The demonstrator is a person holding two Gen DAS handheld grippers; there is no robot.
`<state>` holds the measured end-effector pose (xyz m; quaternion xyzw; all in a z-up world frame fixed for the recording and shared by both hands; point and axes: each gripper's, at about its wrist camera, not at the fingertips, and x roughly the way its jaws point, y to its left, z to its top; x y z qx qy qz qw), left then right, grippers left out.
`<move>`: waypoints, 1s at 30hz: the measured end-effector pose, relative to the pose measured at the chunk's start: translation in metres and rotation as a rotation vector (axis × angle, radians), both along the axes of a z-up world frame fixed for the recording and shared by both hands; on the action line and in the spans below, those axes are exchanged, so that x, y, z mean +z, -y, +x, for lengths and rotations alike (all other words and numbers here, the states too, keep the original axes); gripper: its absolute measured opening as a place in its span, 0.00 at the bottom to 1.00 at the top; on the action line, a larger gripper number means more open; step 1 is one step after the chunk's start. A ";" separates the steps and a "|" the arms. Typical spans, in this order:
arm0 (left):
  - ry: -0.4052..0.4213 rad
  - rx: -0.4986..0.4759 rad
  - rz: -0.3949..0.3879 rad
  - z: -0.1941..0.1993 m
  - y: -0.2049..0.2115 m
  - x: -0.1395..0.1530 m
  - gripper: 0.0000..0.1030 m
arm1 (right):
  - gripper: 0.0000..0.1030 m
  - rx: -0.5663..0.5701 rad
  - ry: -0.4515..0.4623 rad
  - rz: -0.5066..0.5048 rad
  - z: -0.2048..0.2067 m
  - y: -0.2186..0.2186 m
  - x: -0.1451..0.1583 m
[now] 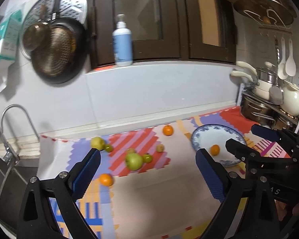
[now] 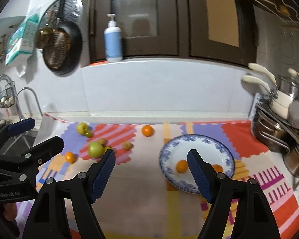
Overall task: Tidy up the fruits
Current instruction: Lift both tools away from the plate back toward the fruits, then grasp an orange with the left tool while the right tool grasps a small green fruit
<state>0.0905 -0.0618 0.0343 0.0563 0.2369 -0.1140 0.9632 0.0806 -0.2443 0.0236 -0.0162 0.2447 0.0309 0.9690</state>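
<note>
Fruit is split: two oranges already in the blue-rimmed plate (image 2: 197, 139) on the right, one (image 2: 181, 166) in clear view, the other (image 2: 217, 167) half hidden behind a claw finger. Loose on the patterned mat (image 2: 149, 199) over the table: big green apple (image 2: 95, 149) mid-left, orange (image 2: 70, 157) near-left of it, orange (image 2: 147, 130) at the far edge, yellow-green apple (image 2: 82, 128) far left, plus a few small fruits around them. Left claw (image 1: 148, 159) jaws apart, empty, above the apple cluster. Right claw (image 2: 151, 160) jaws apart, empty, near the plate's left rim. Likely handling: fruit is round, firm, fairly light, rolls easily; grip across the widest middle with moderate squeeze. The plate looks breakable, so set fruit down gently.
</note>
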 end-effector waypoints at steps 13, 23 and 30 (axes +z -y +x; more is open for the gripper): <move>0.001 0.124 0.027 0.007 -0.059 -0.013 0.94 | 0.73 0.120 0.016 -0.044 0.027 -0.064 -0.010; -0.047 0.200 0.073 0.029 -0.079 -0.054 0.94 | 0.73 0.187 -0.058 -0.090 0.071 -0.088 -0.043; -0.135 0.217 0.076 0.058 -0.083 -0.083 0.87 | 0.72 0.200 -0.120 -0.099 0.100 -0.093 -0.069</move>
